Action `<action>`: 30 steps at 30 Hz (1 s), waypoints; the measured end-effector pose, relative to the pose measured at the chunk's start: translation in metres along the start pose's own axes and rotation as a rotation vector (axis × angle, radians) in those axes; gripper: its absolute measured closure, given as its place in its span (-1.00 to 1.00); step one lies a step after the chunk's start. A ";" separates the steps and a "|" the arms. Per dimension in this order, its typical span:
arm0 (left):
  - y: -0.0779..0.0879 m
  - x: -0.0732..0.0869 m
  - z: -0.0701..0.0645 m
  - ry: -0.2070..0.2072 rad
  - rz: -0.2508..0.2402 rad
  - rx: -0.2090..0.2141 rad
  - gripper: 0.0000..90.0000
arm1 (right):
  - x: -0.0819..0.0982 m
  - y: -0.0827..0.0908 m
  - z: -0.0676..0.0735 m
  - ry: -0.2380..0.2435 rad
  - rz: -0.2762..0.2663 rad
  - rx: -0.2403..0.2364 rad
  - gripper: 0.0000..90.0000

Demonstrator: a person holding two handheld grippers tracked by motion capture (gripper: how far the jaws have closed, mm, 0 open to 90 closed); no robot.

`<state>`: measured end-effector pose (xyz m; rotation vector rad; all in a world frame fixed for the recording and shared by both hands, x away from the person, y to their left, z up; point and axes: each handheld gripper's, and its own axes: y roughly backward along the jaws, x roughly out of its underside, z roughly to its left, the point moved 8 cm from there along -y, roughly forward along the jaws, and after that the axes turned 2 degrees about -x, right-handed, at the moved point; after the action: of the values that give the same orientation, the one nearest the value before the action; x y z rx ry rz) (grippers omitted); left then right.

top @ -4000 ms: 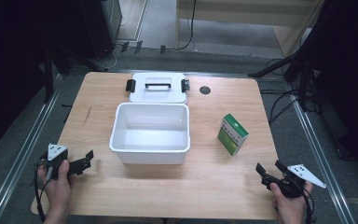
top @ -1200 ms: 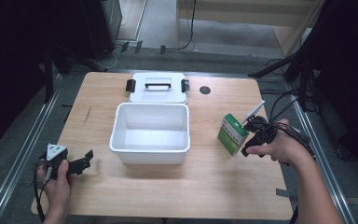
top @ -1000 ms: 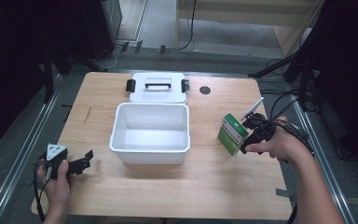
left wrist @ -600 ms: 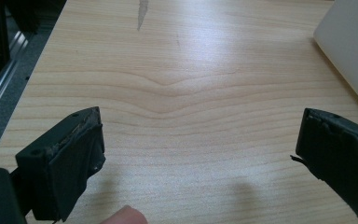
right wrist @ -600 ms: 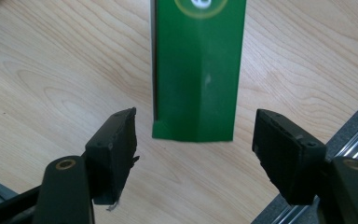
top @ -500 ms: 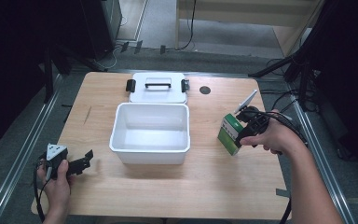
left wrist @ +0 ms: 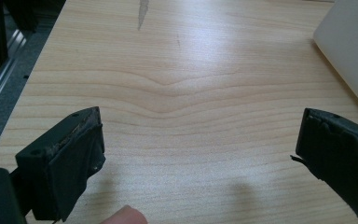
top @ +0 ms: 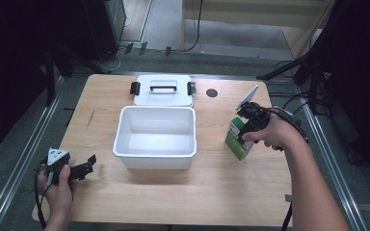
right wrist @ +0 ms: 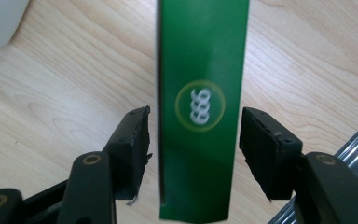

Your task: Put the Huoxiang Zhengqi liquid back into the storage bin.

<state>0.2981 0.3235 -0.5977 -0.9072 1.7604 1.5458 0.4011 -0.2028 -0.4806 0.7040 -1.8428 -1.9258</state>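
A green carton (top: 237, 140) stands on the wooden table, to the right of the white bin (top: 154, 153). My right gripper (top: 244, 128) reaches down over the carton from above. In the right gripper view the carton (right wrist: 200, 102) fills the gap between the black jaws of the right gripper (right wrist: 196, 122); the jaws have just been closing, and a thin gap still shows along the left pad (right wrist: 137, 140). My left gripper (top: 87, 164) rests low at the table's near left corner. It stands open in the left gripper view (left wrist: 200, 122), with bare wood between its jaws.
The bin's white lid (top: 164, 90), with black handle and clips, lies behind the bin. A small black disc (top: 212, 93) sits to the right of the lid. The bin's wall (left wrist: 354, 46) shows at the right edge of the left gripper view. Metal rails run along both table sides.
My right hand has come in from the table's near right corner to the carton and edged left over it, jaws narrowing around it. The left hand has not moved.
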 end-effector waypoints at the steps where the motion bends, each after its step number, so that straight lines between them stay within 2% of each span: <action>1: 0.000 0.000 0.000 0.000 0.000 0.000 -0.96 | -0.001 0.000 0.000 -0.007 0.006 0.003 -0.01; 12: 0.000 0.000 0.000 -0.001 0.000 -0.001 -0.96 | -0.014 -0.004 0.000 -0.010 0.007 0.010 0.11; 16: 0.000 0.000 0.000 -0.001 0.000 -0.001 -0.96 | -0.020 -0.006 0.002 -0.005 0.000 0.000 0.25; 22: 0.000 0.000 0.000 -0.001 0.000 0.000 -0.96 | -0.022 -0.006 0.001 0.027 0.004 0.023 0.39; 24: 0.000 0.000 0.000 -0.001 -0.001 0.000 -0.96 | -0.022 -0.006 0.002 0.070 0.001 0.024 0.41; 25: 0.000 0.000 0.000 -0.001 -0.001 0.000 -0.96 | -0.022 -0.006 0.002 0.070 0.001 0.024 0.41; 26: 0.000 0.000 0.000 -0.002 0.000 0.000 -0.96 | -0.021 -0.005 0.002 0.136 0.002 0.034 0.41; 27: 0.000 0.000 0.000 -0.002 0.000 0.000 -0.96 | -0.021 -0.005 0.002 0.136 0.002 0.034 0.41; 28: 0.000 0.000 0.000 -0.003 0.001 0.000 -0.96 | -0.021 -0.005 0.002 0.160 -0.004 0.038 0.41; 29: 0.000 0.000 0.000 -0.003 0.001 -0.001 -0.96 | -0.021 -0.005 0.003 0.248 -0.014 0.053 0.41; 30: 0.000 0.000 0.000 -0.003 0.001 -0.002 -0.96 | -0.021 -0.005 0.003 0.279 -0.011 0.065 0.41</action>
<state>0.2981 0.3234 -0.5977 -0.9038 1.7580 1.5489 0.4162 -0.1880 -0.4834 0.9527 -1.7360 -1.6817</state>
